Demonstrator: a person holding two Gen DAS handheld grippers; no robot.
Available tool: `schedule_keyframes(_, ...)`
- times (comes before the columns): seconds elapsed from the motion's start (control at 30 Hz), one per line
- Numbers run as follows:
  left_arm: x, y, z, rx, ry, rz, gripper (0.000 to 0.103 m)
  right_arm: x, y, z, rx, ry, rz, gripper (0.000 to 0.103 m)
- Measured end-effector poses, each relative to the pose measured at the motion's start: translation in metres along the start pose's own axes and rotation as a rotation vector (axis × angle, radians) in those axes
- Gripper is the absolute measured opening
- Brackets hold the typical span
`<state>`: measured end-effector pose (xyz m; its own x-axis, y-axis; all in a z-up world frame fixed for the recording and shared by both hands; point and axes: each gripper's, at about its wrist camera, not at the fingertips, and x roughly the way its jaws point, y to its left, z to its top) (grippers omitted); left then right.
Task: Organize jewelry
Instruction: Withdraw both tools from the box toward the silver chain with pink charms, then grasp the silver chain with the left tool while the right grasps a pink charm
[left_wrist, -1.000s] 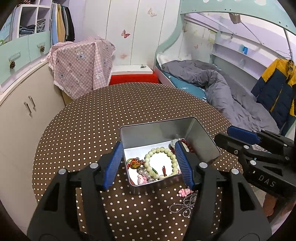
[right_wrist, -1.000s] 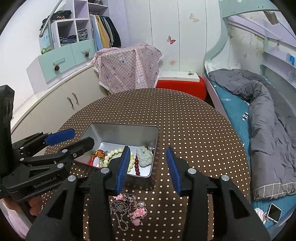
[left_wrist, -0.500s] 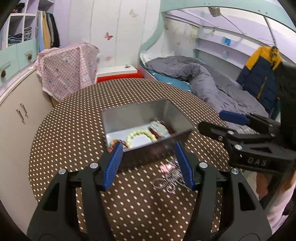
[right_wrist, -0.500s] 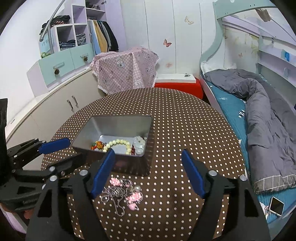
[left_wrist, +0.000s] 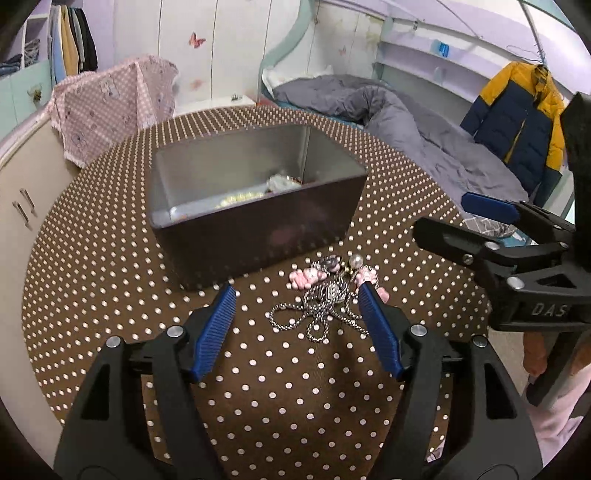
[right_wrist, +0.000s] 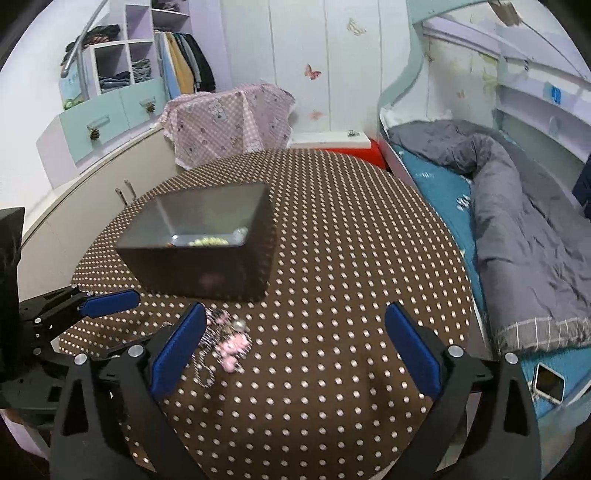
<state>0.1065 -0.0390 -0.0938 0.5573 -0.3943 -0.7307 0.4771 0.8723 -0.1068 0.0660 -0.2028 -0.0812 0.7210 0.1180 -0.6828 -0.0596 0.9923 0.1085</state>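
An open metal tin (left_wrist: 258, 229) (right_wrist: 207, 266) stands on the brown dotted tablecloth (left_wrist: 295, 387). Inside it, a green bead bracelet (left_wrist: 240, 197) and a pale stone piece (left_wrist: 280, 182) show over the near wall. In front of the tin lies a tangle of silver chain with pink charms (left_wrist: 321, 299) (right_wrist: 225, 341). My left gripper (left_wrist: 295, 295) hangs low over the cloth, jaws opening, with the chain on the table between its fingers, untouched. My right gripper (right_wrist: 295, 314) is also opening, very wide, with bare cloth between its fingers and the tangle beside its left finger (right_wrist: 181, 343).
A bed with a grey duvet (right_wrist: 524, 221) runs along the right of the table. A phone (right_wrist: 548, 382) lies on the bed's edge. A cabinet (right_wrist: 74, 221) and a pink cloth-covered thing (right_wrist: 229, 118) stand behind. A person's sleeve (left_wrist: 554, 398) is at the right.
Both grippers have pulled back from over the tin and dropped toward the table. The right jaws have spread much wider, the left a little. The chain tangle now lies between the left fingers.
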Motion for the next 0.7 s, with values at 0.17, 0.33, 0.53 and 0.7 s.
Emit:
schedule_keyframes(0.17, 0.011, -0.006, -0.004, 0.023, 0.003, 0.006, 0.068, 0.007, -0.007, -0.010, 0.034, 0.034, -0.006, 0.093)
schedule_keyframes(0.33, 0.023, -0.012, -0.008, 0.060, 0.020, 0.008, 0.043, 0.013, -0.006, -0.014, 0.036, 0.058, -0.002, 0.093)
schedule_keyframes(0.53, 0.022, -0.014, -0.009, 0.089, 0.002, 0.012, 0.021, 0.017, -0.005, -0.015, 0.035, 0.076, 0.000, 0.093)
schedule_keyframes(0.7, 0.017, -0.010, -0.012, 0.095, -0.005, 0.023, 0.018, 0.018, 0.003, -0.015, 0.008, 0.076, 0.017, 0.093)
